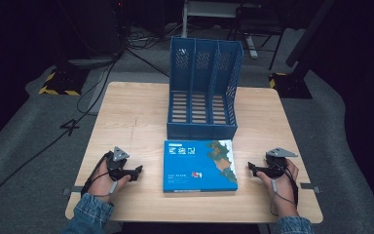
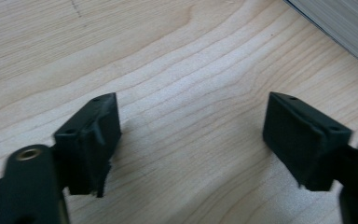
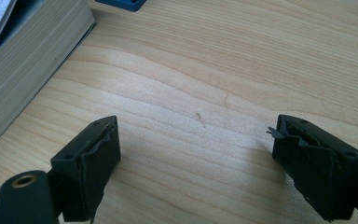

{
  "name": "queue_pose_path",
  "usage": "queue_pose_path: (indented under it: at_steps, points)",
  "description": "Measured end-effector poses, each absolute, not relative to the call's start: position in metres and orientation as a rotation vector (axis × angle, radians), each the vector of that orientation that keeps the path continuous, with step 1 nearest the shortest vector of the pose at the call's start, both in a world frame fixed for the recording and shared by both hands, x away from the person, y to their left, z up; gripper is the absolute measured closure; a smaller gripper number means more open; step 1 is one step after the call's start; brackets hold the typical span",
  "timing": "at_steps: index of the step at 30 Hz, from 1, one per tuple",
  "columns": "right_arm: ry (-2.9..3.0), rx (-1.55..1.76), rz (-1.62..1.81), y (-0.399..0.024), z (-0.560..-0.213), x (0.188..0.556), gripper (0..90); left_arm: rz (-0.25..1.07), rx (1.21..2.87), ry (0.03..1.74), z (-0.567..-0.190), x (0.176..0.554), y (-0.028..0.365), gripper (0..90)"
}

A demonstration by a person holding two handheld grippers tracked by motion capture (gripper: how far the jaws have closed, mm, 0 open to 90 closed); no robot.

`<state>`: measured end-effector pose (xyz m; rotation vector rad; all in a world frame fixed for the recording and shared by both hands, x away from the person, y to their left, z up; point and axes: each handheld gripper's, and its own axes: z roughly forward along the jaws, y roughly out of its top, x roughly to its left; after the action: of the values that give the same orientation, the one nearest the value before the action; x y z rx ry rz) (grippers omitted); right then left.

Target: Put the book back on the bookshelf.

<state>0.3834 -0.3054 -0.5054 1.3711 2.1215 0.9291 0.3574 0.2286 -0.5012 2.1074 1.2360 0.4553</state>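
left hand-held gripper: rests low on the wooden counter, just left of the book, jaws pointing toward it. in the left gripper view the jaws stand wide apart with bare wood between them and nothing held; the book's page edge shows at the upper right corner of that view.

book: thick, blue-covered, lying flat at the near middle of the counter, between the two grippers and touched by neither. its far edge sits just in front of the file rack.

file rack: blue plastic, upright, three compartments open toward the person, slatted floor, perforated side walls. all three compartments appear empty.

right hand-held gripper: held just right of the book, jaws aimed at it. in the right gripper view the jaws are apart with nothing between them; the book's page block lies at the upper left, near but not in contact.

assessment: the step in hand looks like the approach to the book from both sides. to do it well, bring each gripper in level at the counter surface, get a jaw under the cover edge or clamp the page block squarely, and lift evenly so the book does not slide toward the rack.
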Motion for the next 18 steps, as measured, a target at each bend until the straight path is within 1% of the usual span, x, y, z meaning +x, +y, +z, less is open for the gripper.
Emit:
queue_pose_path:
  at_steps: [1,2,4,5,12,18]
  points:
    - [2.121,1.371,0.929,-0.305,-0.505,0.383,15.2,0.455,2.107,1.236,-0.501,0.357,0.229,25.9]
    - [2.122,1.371,0.929,-0.305,-0.505,0.383,15.2,0.418,2.114,1.254,-0.497,0.357,0.229,28.0]
    - [2.122,1.371,0.929,-0.305,-0.505,0.383,15.2,0.388,2.111,1.256,-0.492,0.357,0.228,33.6]
    - [2.121,1.370,0.929,-0.305,-0.505,0.383,15.2,0.387,2.103,1.253,-0.489,0.357,0.226,34.2]
    - [2.121,1.371,0.929,-0.305,-0.505,0.383,15.1,0.406,2.073,1.210,-0.475,0.356,0.217,33.4]
    - [2.121,1.370,0.929,-0.305,-0.505,0.383,15.2,0.368,2.045,1.158,-0.466,0.353,0.200,30.6]
